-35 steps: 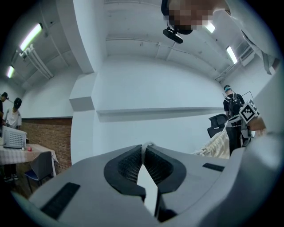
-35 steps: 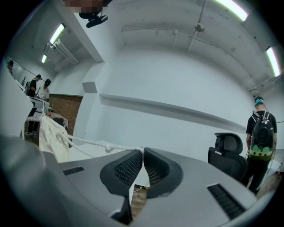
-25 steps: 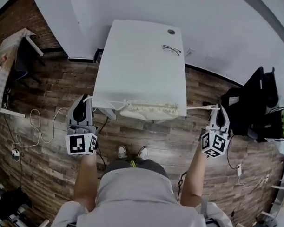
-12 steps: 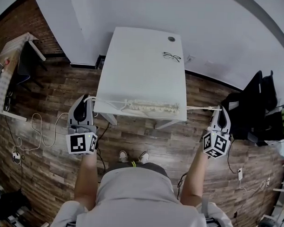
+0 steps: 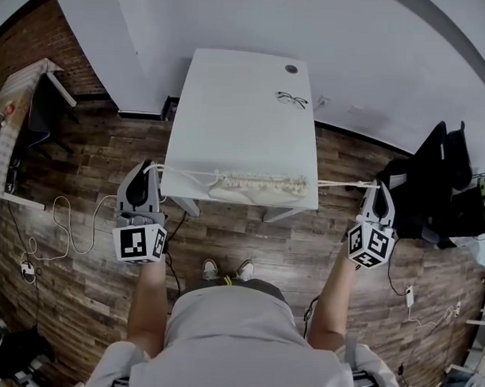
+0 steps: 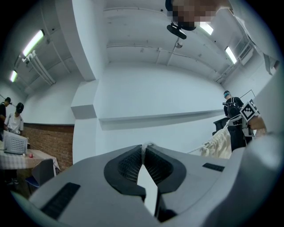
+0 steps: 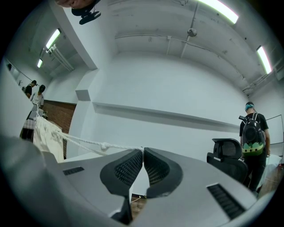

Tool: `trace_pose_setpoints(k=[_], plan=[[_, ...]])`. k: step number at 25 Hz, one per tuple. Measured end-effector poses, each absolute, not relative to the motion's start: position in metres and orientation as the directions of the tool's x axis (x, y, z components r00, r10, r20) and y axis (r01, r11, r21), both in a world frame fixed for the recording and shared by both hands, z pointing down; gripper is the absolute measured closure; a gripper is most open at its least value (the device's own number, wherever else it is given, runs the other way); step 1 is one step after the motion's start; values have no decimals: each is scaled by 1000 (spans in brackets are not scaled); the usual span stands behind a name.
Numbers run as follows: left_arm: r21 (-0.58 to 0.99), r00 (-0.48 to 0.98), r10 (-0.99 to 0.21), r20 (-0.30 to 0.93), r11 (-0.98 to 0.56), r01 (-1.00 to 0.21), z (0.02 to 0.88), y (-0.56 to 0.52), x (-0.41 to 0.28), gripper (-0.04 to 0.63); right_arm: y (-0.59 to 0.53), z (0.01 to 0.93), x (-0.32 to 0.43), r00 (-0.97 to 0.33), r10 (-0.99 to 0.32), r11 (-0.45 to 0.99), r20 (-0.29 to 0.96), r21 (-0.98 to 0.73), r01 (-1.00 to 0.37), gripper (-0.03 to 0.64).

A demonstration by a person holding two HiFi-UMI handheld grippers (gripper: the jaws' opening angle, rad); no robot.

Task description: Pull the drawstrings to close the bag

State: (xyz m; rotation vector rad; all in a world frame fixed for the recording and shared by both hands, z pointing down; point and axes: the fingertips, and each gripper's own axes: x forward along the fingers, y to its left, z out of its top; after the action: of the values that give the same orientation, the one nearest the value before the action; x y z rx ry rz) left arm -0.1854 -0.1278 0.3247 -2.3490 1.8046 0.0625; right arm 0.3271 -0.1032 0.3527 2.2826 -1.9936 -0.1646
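Observation:
A cream drawstring bag [image 5: 255,186] hangs at the near edge of the white table [image 5: 237,109], its mouth gathered into tight folds. The white drawstring [image 5: 187,175] runs taut from each side of it. My left gripper [image 5: 150,170] is left of the table and shut on the left string's end [image 6: 144,147]. My right gripper [image 5: 377,185] is off the table's right corner, shut on the knotted right string [image 7: 88,142]. The bag [image 6: 216,142] shows at the right of the left gripper view. In the right gripper view, the bag [image 7: 46,135] shows at the left.
Glasses [image 5: 293,98] lie at the table's far right. A black chair with bags [image 5: 434,175] stands close to my right gripper. A white cable [image 5: 67,222] loops on the wooden floor at left. A second table [image 5: 24,86] stands far left. People stand in the distance.
The bag's mouth is drawn narrower than a second ago, and the bag hangs a little less far over the table edge. Both grippers have stayed almost in place, still shut on the strings.

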Motion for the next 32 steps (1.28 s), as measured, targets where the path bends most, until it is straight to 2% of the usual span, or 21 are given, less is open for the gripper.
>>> trace_pose_setpoints(k=[32], plan=[[-103,216,-963,-160,-201,-974,318,-155,-193,574,-142,347,339,132,-991,-134,-24,162,-978,575]])
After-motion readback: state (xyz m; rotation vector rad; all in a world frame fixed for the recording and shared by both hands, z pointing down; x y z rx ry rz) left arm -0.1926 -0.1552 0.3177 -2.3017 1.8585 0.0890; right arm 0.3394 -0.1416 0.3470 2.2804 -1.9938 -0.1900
